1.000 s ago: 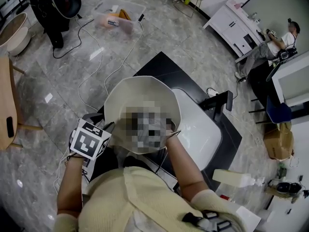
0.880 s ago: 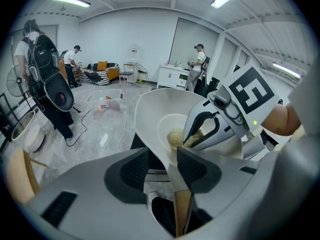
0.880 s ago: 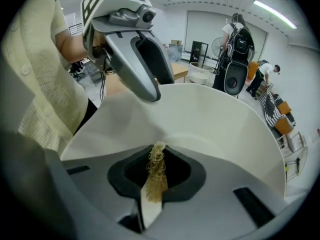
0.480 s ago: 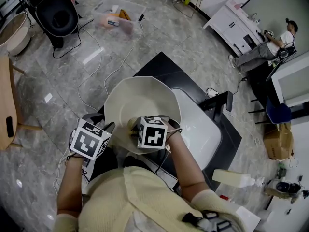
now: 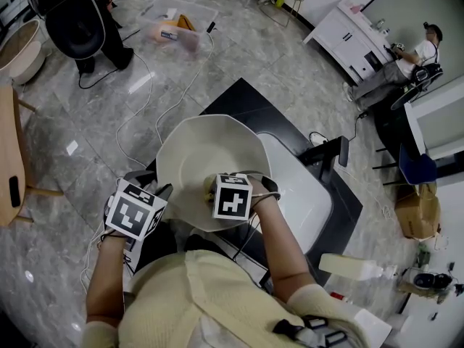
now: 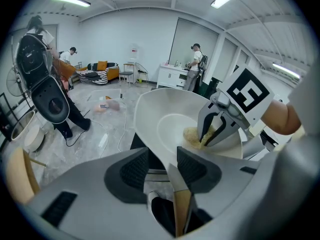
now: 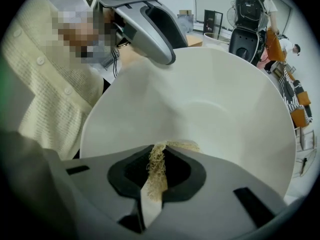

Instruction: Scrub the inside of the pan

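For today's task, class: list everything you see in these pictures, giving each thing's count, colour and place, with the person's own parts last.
pan: one, cream-white, held tilted over the counter and sink.
scrubber: one, beige and fibrous, inside the pan.
sink: one, white, set in the counter.
counter: one, black, under the pan.
storage box: one, clear, on the floor farther off.
left gripper: one, grey, shut on the pan's handle.
right gripper: one, grey, shut on the scrubber, inside the pan.

Smooth matt pan (image 5: 203,151); coarse fibrous scrubber (image 7: 156,166) (loofah-like strands).
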The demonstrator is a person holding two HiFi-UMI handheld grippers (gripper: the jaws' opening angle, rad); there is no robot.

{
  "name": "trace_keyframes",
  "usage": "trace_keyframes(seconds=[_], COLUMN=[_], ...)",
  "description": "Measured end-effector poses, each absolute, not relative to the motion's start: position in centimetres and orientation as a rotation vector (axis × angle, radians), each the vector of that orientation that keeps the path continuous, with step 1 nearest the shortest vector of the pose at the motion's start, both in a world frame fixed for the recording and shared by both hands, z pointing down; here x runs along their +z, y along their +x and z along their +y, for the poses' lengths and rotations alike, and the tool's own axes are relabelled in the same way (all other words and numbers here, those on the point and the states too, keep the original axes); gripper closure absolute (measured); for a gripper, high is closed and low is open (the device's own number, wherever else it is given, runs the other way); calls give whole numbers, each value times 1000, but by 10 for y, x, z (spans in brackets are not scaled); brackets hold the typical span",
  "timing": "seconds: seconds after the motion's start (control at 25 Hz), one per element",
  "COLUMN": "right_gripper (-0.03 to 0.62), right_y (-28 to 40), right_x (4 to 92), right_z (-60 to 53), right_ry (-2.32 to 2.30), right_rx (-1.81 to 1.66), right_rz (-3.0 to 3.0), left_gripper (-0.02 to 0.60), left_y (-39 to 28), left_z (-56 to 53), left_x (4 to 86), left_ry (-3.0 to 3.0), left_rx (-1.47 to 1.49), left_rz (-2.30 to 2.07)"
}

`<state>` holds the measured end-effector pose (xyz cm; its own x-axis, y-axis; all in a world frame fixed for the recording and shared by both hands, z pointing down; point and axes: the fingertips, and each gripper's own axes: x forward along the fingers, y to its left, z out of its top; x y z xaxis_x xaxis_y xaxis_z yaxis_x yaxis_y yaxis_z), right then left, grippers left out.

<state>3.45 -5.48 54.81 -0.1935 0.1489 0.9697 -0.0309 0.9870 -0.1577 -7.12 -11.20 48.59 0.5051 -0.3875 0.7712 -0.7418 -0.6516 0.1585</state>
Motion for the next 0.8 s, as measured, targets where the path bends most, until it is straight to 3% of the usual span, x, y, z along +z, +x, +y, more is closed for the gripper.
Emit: trace_keyframes(seconds=[0.8], right_gripper=[537], right_y=[40], right_x=[546], right_z=[-123], right_ry=[343], right_rx=[-75], right_rz=[-1785], left_gripper=[399], left_y=[-73], left_z=[-111], left_x=[487], left_ry=[2269], left_rx=[1000], left_rz=[-948])
